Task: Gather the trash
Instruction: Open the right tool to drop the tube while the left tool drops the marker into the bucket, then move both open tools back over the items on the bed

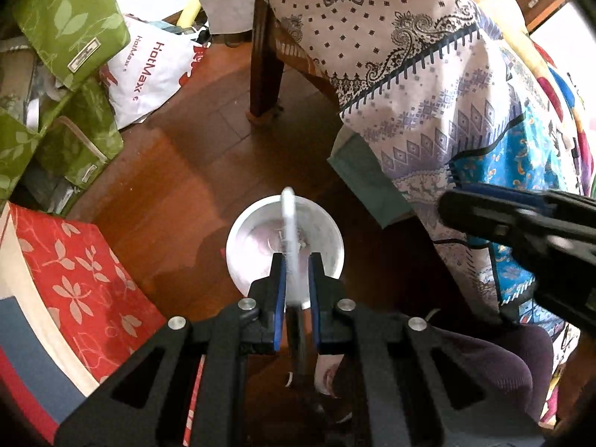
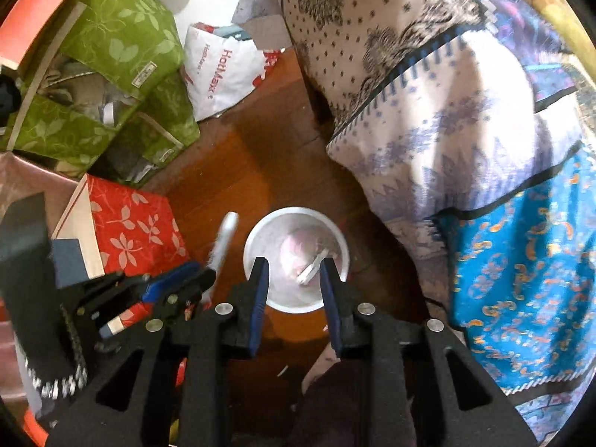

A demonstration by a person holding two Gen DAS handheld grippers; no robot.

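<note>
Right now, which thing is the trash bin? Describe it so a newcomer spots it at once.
Start at the wooden floor between the draped table and the fabric boxes on the left. The bin stands on it directly below the right gripper, beside the red box. It is the only round white open tub, with scraps lying in its bottom.

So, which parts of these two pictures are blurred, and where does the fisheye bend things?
Left wrist view: the white strip held in the left hand-held gripper is smeared by motion, and the table leg leans from distortion. Right wrist view: the same strip is blurred, and the patterned cloth is soft; the white bin stays fairly sharp.
</note>
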